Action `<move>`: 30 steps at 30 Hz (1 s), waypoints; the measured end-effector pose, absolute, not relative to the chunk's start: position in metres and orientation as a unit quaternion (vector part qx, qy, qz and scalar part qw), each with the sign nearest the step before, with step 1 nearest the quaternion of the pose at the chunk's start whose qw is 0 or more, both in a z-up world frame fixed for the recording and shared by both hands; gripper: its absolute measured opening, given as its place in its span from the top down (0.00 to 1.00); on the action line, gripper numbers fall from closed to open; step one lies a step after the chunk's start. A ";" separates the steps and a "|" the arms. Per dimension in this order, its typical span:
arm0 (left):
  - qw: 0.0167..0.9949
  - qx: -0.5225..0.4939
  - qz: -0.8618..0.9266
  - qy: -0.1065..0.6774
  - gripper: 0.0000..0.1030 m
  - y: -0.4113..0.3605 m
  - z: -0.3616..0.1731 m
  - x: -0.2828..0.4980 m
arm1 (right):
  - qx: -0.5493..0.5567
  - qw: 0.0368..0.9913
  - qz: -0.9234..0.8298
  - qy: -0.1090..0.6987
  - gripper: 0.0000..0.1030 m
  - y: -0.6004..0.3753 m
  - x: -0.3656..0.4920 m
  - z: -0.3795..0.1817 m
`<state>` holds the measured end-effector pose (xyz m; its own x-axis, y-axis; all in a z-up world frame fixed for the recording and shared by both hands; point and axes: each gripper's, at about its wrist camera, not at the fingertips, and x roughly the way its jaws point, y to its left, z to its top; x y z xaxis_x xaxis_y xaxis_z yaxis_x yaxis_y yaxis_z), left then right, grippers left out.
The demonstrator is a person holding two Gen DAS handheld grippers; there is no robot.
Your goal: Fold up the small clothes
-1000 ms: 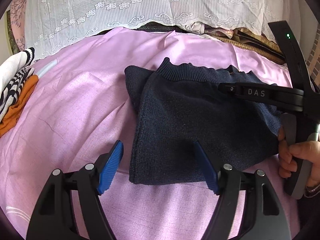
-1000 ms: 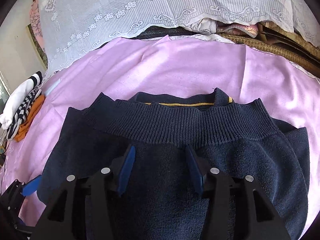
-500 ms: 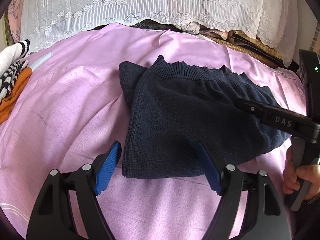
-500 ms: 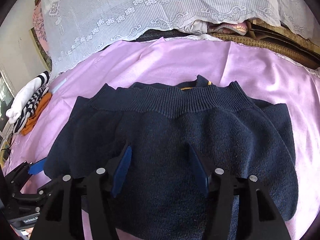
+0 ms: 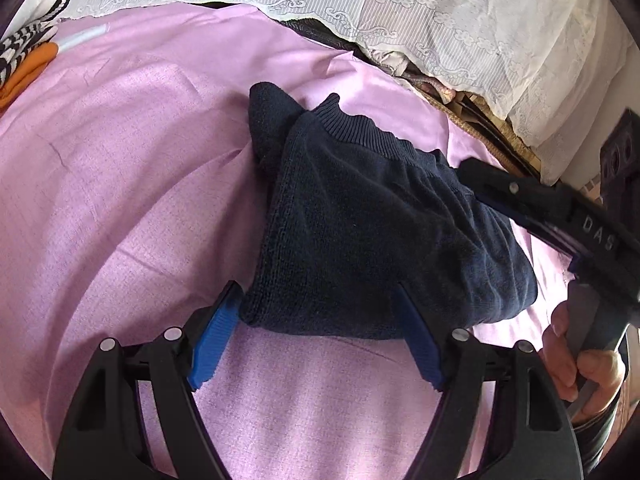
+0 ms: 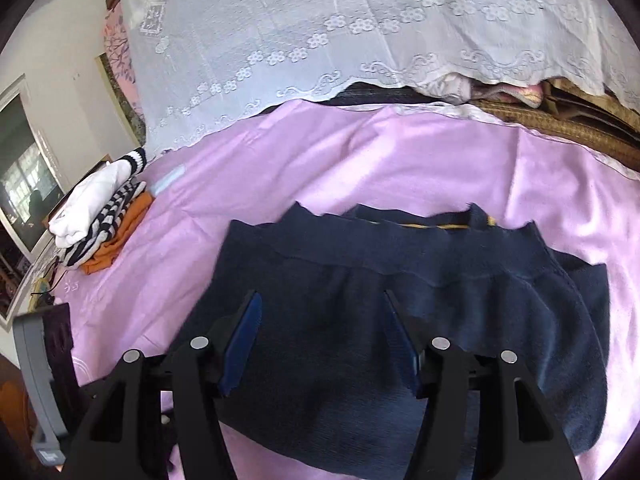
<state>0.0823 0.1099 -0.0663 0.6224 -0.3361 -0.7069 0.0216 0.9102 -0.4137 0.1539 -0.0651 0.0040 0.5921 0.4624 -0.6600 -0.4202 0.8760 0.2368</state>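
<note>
Only "DAS", in raised letters along the black arm of the right gripper [image 5: 496, 196], seen from the left wrist view.

Daylit, bright, both views. Fisheye: strong barrel warp, black vignette at corners.

Left wrist view sharp. Lace curtain [image 5: 460, 20] top right near blown out. Pink sheet [image 5: 120, 200] evenly lit w/ soft fold shadows. Navy sweater [image 5: 380, 240] v. dark, knit texture visible, casts a soft shadow on the sheet at its left edge.

Right wrist view: motion blur on the sweater [image 6: 400, 300], esp. ribbed band; curtain [image 6: 320, 40] and clothes pile [image 6: 100, 216] sharper. Window [image 6: 24, 184] at left is a light source. Sheet [image 6: 440, 168] glary on right.
</note>
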 end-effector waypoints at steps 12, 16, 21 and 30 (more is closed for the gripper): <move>0.863 -0.289 -0.095 0.403 0.46 0.136 -0.075 0.067 | -0.080 0.809 0.246 0.527 0.39 0.074 0.227 -0.010; 0.860 -0.304 -0.096 0.399 0.46 0.139 -0.076 0.067 | -0.126 0.797 0.210 0.552 0.31 0.094 0.238 -0.027; 0.862 -0.296 -0.101 0.400 0.49 0.132 -0.073 0.071 | -0.158 0.801 0.196 0.544 0.31 0.098 0.233 -0.037; 0.852 -0.309 -0.123 0.404 0.78 0.129 -0.075 0.083 | -0.065 0.822 0.223 0.520 0.85 0.060 0.225 -0.019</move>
